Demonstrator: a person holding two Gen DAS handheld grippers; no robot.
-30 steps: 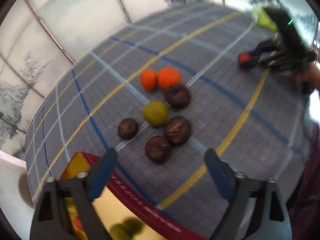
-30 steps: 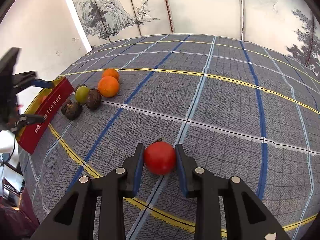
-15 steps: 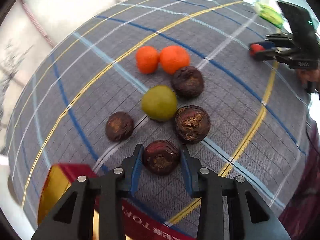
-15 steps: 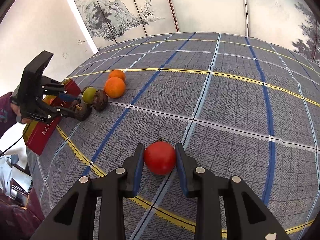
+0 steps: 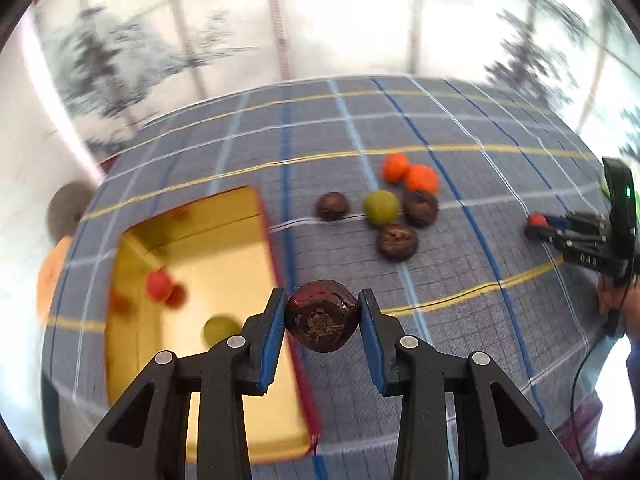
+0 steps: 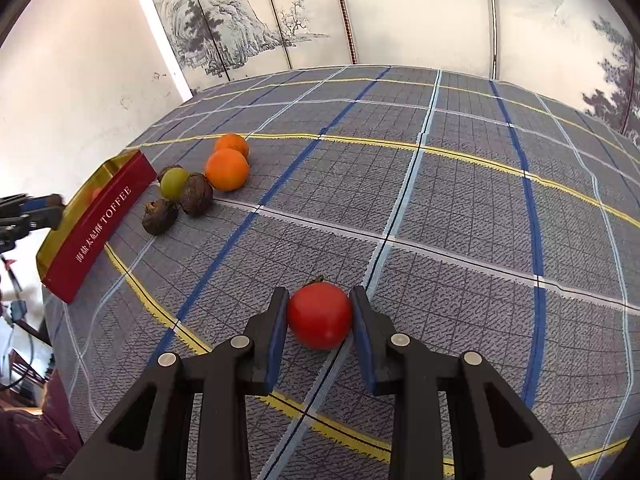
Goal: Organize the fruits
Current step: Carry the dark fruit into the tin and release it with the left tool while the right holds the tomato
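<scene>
— Jaws of my left gripper [image 5: 322,320] are clamping a dark wrinkled fruit [image 5: 321,315] beside the gold box [image 5: 208,240]; my right gripper [image 6: 320,316] is pinching a red fruit [image 6: 319,315] on the desk [image 6: 440,200].

— Risk?

— Round skin is slipping, dropping outside the rim.

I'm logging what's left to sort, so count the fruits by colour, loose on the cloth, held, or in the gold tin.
Dark brown wrinkled fruits: 4, one in the left gripper.
Round orange fruits: 2.
Round green fruits: 2, one in the gold tin.
Round red fruits: 2, one in the right gripper, one in the tin.
Total: 10.
</scene>
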